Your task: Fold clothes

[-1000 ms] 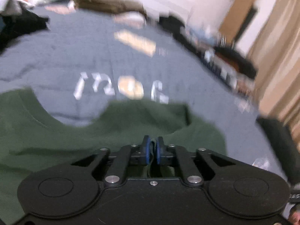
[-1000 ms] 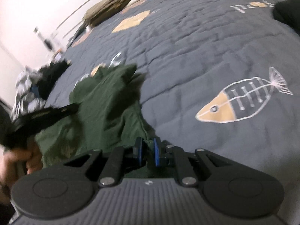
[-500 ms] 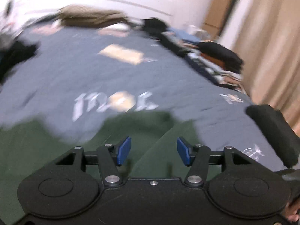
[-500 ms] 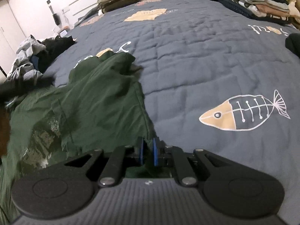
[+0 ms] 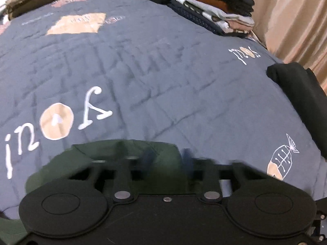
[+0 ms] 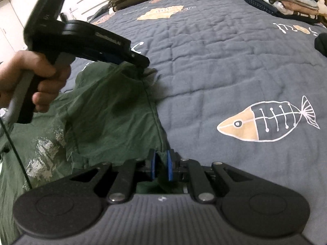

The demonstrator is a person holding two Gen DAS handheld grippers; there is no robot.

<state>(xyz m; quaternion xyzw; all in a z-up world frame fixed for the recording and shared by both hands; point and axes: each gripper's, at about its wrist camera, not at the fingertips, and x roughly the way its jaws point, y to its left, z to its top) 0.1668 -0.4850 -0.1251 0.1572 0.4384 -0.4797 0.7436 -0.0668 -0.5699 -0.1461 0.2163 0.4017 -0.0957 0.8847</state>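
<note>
Since the previous frame, left gripper (image 6: 143,64) is appearing at the upper left of the right wrist view, over the far corner of the green garment (image 6: 114,118), where half a second ago only a dark blur was showing at the left edge. Green garment is lying on the grey quilted bed cover (image 6: 214,65), its right edge running as a seam from the left gripper's tip down to the right gripper (image 6: 161,167). Right gripper's blue pads (image 6: 169,167) are sitting close together, clamping a fold of that green edge between them. Left gripper's jaws are closing; in its own view the pads (image 5: 149,157) are motion-blurred with green cloth between them, and in the right wrist view the fabric is rising taut to its tip, so it is gripping the corner. A hand (image 6: 40,81) is wrapping the left gripper's handle. Beyond the garment, a fish-skeleton print (image 6: 267,120) is showing on the cover to the right, a dark folded item (image 5: 302,102) is resting near the curtain (image 5: 292,14), and a stack of folded clothes (image 5: 214,8) is lining the far edge of the bed.
</note>
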